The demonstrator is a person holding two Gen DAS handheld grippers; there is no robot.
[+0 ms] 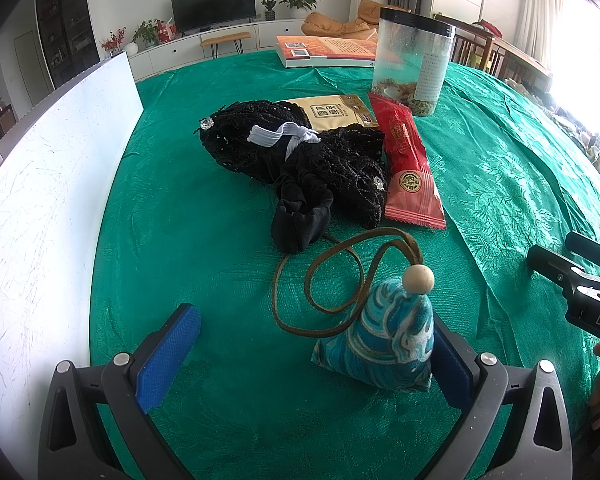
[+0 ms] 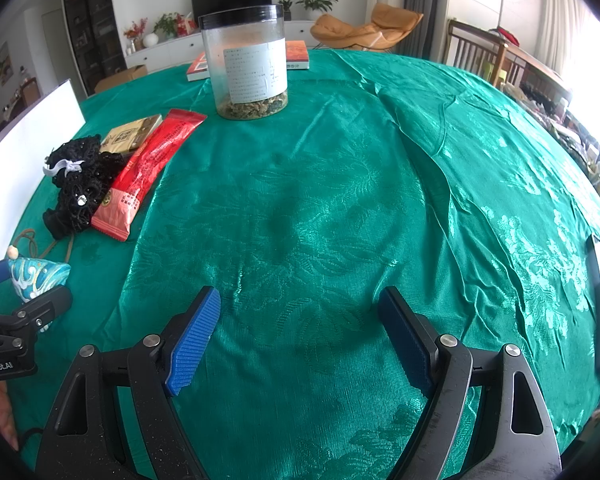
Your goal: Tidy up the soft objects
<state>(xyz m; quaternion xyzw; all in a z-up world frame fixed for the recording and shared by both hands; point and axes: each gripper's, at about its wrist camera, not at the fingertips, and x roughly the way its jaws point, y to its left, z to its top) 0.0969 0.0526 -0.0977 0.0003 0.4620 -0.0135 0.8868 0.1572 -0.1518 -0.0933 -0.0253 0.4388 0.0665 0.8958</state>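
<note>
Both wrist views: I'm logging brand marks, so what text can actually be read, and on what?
"DAS", cut off: right gripper body.
"enRobot.AI", cut off: left gripper body.
Jar label, red packet, gold packet, book codes: too small or blurred.

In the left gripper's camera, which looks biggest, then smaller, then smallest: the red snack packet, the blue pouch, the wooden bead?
1. Red snack packet and blue pouch: they look about alike, and the pouch sits much nearer the camera, so no sure order.
2. Wooden bead, clearly smallest.
</note>
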